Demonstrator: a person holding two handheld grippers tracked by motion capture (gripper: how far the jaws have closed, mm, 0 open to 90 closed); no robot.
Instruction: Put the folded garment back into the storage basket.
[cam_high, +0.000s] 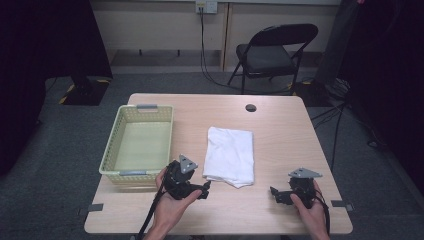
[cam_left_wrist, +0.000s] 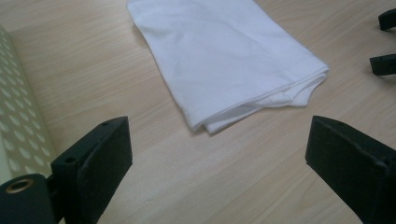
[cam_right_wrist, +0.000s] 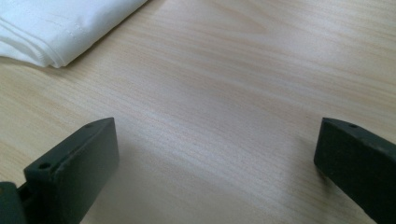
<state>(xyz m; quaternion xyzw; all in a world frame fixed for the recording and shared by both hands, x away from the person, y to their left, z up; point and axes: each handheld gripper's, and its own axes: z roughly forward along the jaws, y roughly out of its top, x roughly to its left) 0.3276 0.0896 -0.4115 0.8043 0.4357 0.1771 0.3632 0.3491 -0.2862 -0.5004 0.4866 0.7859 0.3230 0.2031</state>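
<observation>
- The folded white cloth (cam_high: 230, 155) lies flat at the middle of the table (cam_high: 280, 130), with the basket (cam_high: 140, 142) just beside it at 9 o'clock and nothing in either tool.
- The left gripper (cam_high: 204, 189) sits near the cloth's near-left corner, at about 7 o'clock from it, jaws spread wide and empty.
- The right gripper (cam_high: 274, 194) rests well apart, at about 4 o'clock from the cloth, also wide and empty.
- Risk: the cloth is thin, soft and stacked in layers, with loose edges at its near corner (cam_left_wrist: 205, 126). A pinch there would likely catch only the top layers, so the fold could fall open on lifting.
- Risk: the pale wood top looks smooth, so a low push could slide the cloth instead of gripping it.
- The basket is pale yellow perforated plastic, rectangular, with grey handles; a drooping edge could snag on its rim.
</observation>
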